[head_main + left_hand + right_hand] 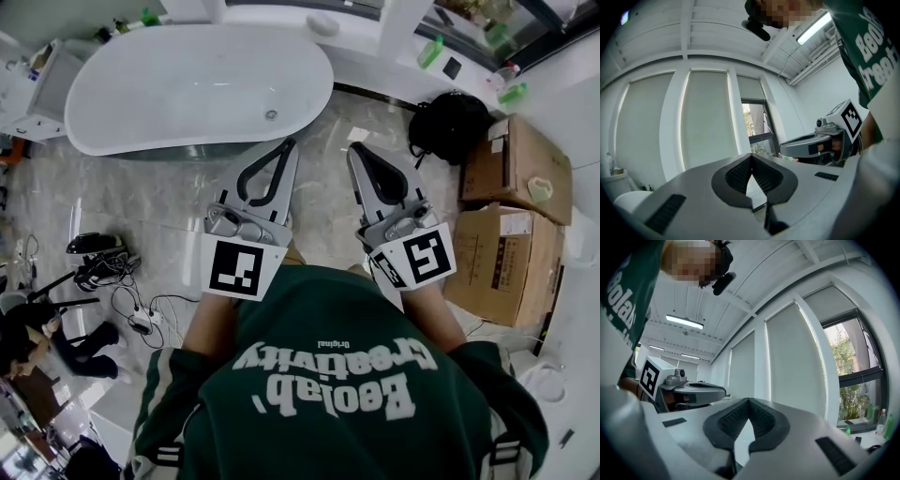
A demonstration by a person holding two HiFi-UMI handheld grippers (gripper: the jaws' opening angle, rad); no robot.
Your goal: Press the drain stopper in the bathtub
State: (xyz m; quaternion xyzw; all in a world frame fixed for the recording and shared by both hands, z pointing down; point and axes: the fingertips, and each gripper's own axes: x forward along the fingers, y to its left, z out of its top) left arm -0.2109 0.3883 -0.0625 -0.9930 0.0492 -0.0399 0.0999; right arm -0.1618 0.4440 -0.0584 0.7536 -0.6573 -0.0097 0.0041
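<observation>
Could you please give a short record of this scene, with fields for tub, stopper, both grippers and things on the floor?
tub: white, oval, no water seen
stopper: small, round, on the tub bottom, nothing touching it
left gripper: shut, empty, outside the tub
right gripper: shut, empty, beside the left one
floor: boxes and black bag at right

The glossy grey marble-tile floor (169, 202) carries a white oval bathtub (187, 94). Right of it lie a black fabric backpack (450, 127) and two brown cardboard boxes (516, 169), and at the left a white power strip (142, 321) with its cables.
</observation>
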